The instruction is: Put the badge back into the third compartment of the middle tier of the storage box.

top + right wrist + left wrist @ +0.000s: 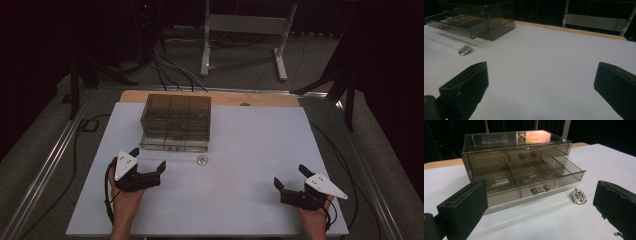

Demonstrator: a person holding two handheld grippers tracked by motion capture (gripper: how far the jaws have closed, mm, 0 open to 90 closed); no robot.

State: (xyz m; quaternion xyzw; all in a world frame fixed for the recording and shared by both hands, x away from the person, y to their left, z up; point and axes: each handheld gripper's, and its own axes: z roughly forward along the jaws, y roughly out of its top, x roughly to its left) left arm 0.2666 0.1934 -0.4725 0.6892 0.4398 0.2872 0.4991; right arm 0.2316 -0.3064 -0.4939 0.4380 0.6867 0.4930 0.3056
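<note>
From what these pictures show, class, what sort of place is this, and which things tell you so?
Probably a recording studio or lab: black curtains surround a white-topped table, cables trail over the grey floor, and a metal stand waits behind.

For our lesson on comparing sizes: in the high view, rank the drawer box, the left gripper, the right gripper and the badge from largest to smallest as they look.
1. drawer box
2. left gripper and right gripper: these look alike, so they are not ranked apart
3. badge
</note>
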